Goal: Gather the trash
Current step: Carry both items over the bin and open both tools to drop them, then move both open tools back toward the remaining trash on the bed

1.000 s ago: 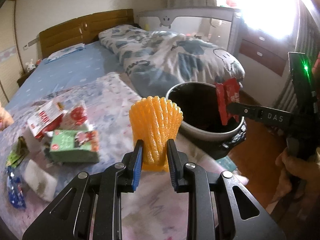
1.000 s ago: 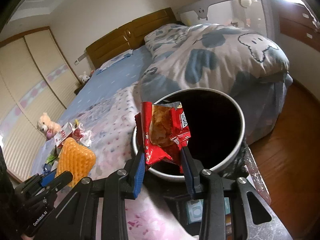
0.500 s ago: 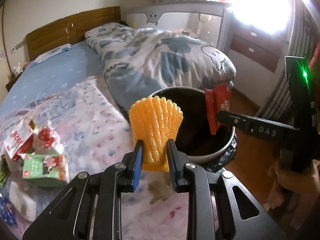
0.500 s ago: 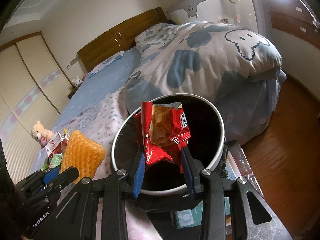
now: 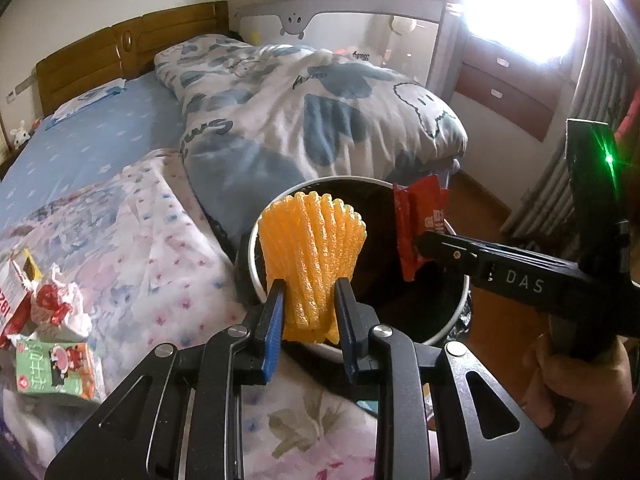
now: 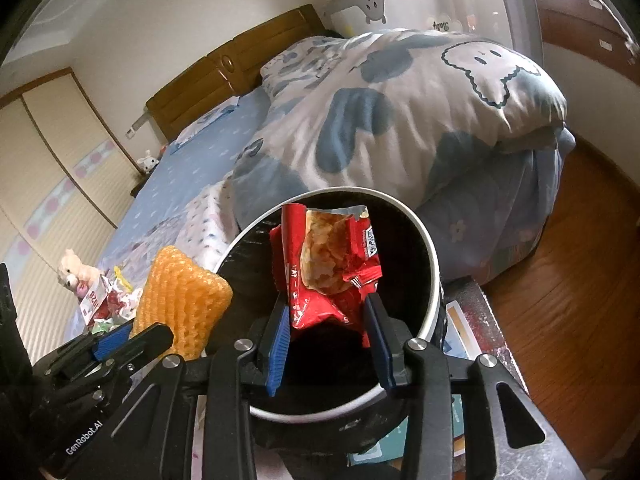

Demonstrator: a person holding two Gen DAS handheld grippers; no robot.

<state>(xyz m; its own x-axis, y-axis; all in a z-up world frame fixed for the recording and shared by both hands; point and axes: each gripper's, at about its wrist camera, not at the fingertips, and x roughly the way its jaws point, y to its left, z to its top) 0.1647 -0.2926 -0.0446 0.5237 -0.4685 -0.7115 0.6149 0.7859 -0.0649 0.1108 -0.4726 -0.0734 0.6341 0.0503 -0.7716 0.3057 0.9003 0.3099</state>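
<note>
My left gripper (image 5: 310, 308) is shut on an orange foam fruit net (image 5: 312, 256) and holds it over the near left rim of the round white-rimmed bin (image 5: 460, 316) with a black liner. My right gripper (image 6: 328, 324) is shut on a red snack wrapper (image 6: 324, 268) and holds it above the bin's dark opening (image 6: 434, 280). The left wrist view shows the wrapper (image 5: 420, 220) over the bin's right side. The right wrist view shows the foam net (image 6: 180, 300) at the bin's left.
More trash lies on the floral sheet at left: a green carton (image 5: 52, 368), a crumpled red-and-white wrapper (image 5: 52, 304) and a red-and-white box (image 5: 8, 304). A folded cloud-print duvet (image 5: 312, 112) lies behind the bin. Wooden floor (image 6: 560, 300) is at right.
Both grippers have moved toward the bin with their loads. The foam net has gone from over the sheet to over the bin's rim, and the wrapper sits deeper over the opening.
</note>
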